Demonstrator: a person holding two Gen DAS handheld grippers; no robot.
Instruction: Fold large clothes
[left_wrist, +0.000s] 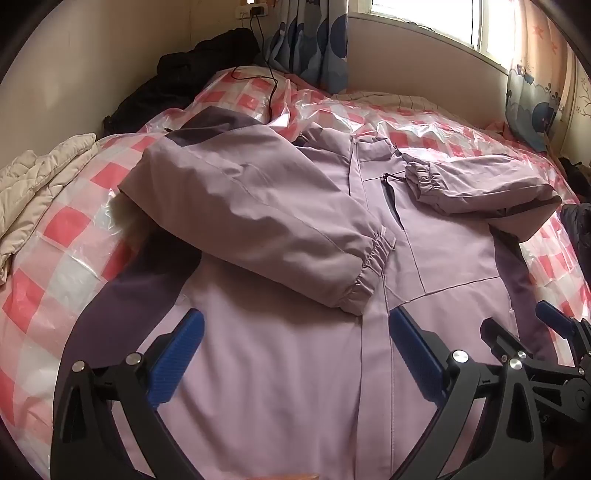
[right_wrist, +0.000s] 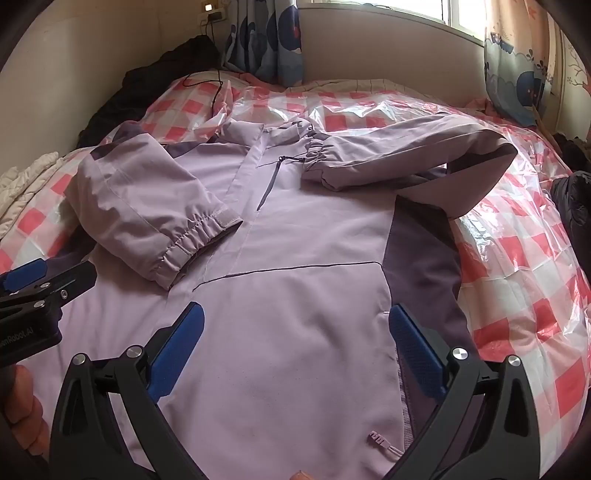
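Jacket (left_wrist: 280, 369) lies flat, front up, on the checked cover (left_wrist: 55, 258) of the bed. Long axis runs from hem, nearest the cameras, to collar at the far end toward the window (left_wrist: 424, 18). Both sleeves are folded inward across the chest, cuffs near the zip. Left gripper (left_wrist: 295, 325) spread wide above the lower front, holding nothing. Right gripper (right_wrist: 295, 321) likewise wide apart, empty, above the hem's right part; whether its fingers touch the cloth, cannot tell.
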